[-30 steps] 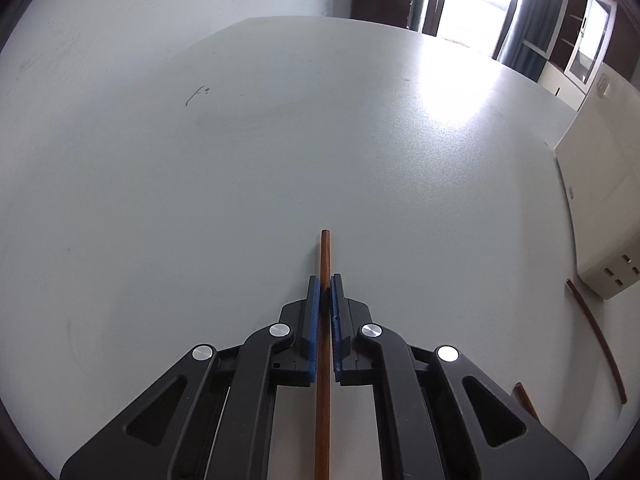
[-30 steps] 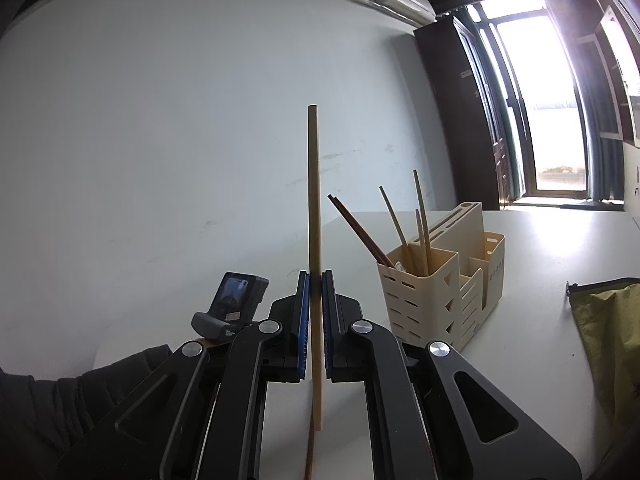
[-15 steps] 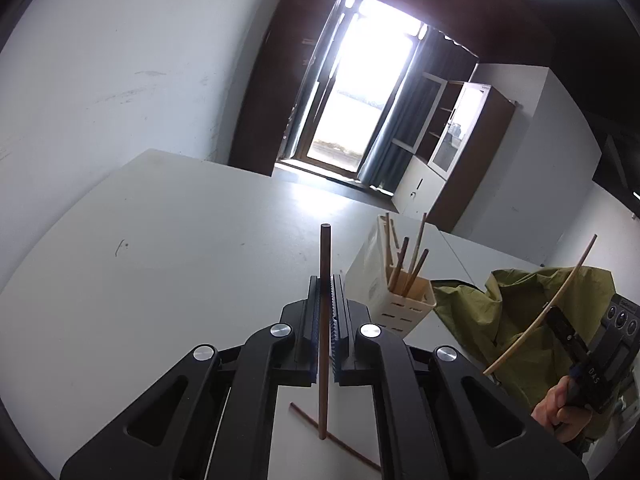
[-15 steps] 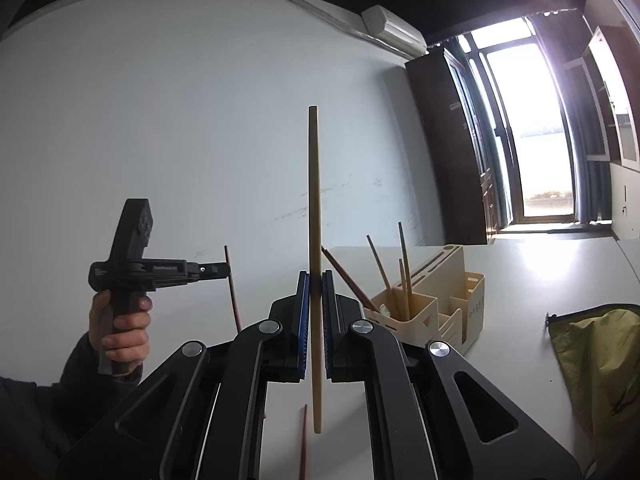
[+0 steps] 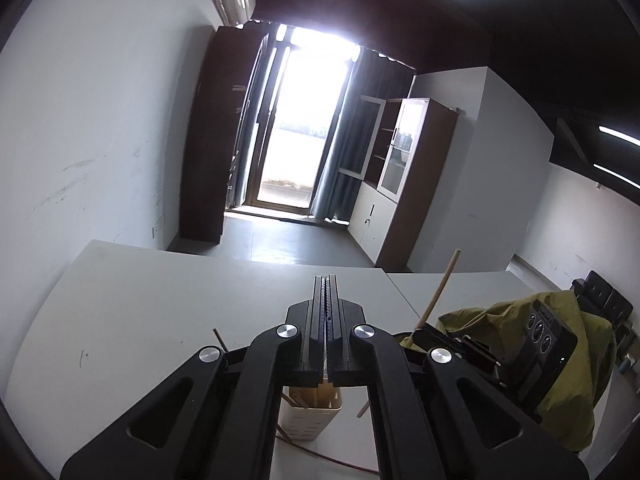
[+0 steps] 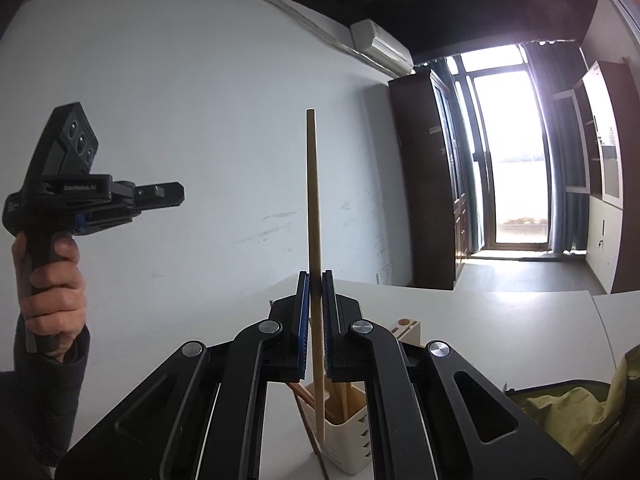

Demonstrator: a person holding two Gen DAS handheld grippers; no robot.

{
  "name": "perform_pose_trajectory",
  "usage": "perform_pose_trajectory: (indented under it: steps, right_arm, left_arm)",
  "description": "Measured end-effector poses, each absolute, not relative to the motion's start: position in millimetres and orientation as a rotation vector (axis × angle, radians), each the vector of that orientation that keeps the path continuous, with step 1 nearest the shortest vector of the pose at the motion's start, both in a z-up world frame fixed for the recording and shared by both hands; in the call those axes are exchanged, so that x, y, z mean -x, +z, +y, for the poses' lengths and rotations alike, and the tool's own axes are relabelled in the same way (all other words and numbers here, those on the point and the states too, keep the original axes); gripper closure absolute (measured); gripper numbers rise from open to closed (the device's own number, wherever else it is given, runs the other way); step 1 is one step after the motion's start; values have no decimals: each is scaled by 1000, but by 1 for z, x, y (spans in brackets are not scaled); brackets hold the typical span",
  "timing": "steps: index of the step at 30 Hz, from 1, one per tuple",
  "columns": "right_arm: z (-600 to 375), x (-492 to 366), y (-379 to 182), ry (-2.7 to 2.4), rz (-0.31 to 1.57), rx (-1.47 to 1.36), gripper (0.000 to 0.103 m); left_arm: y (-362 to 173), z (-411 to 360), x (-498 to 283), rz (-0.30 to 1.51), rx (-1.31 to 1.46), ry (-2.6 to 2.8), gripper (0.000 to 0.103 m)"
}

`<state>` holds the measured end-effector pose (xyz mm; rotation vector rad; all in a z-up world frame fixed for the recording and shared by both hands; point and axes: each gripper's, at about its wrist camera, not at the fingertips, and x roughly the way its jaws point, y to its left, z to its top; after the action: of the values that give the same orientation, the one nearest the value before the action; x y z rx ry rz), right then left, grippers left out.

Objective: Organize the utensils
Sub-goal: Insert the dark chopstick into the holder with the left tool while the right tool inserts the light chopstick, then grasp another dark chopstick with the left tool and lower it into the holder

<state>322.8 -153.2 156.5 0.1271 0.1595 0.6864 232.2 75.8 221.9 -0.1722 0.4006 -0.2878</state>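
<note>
My right gripper [image 6: 315, 280] is shut on a light wooden chopstick [image 6: 312, 200], held upright with its lower end just above the cream utensil holder [image 6: 348, 436], which holds several chopsticks. My left gripper [image 5: 325, 282] is shut and empty, level above the same holder [image 5: 312, 412]. It also shows in the right wrist view [image 6: 160, 194], held in a hand at the left. The right gripper's chopstick [image 5: 438, 292] shows in the left wrist view at the right. A dark brown chopstick [image 5: 320, 456] lies on the white table [image 5: 160, 300] below the holder.
An olive green bag [image 5: 568, 364] lies on the table at the right, also in the right wrist view [image 6: 580, 412]. A white wall stands to the left. A bright doorway [image 5: 296, 128] and a cabinet [image 5: 404, 176] are beyond the table's far edge.
My left gripper no longer holds the dark brown chopstick and has shut empty, tilted up above the holder. My right gripper has brought its chopstick over the holder.
</note>
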Motion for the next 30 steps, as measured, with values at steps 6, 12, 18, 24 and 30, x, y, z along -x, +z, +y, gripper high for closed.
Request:
perform_pose_trajectory:
  steps: [6, 12, 18, 24, 30]
  right_arm:
    - [-129, -350, 126, 613, 105, -123, 96]
    - [-106, -354, 85, 603, 204, -8, 96]
    - [-120, -352, 61, 595, 225, -63, 52]
    - [-146, -345, 66, 598, 190, -151, 43]
    - [-173, -340, 81, 588, 145, -249, 39]
  left_arm:
    - [164, 112, -254, 497, 228, -106, 96]
    - [5, 213, -353, 908, 409, 75, 49]
    - [-89, 222, -449, 1110, 500, 37, 48]
    - [-113, 150, -509, 1142, 200, 222, 58]
    - [-106, 138, -505, 1174, 150, 227, 98]
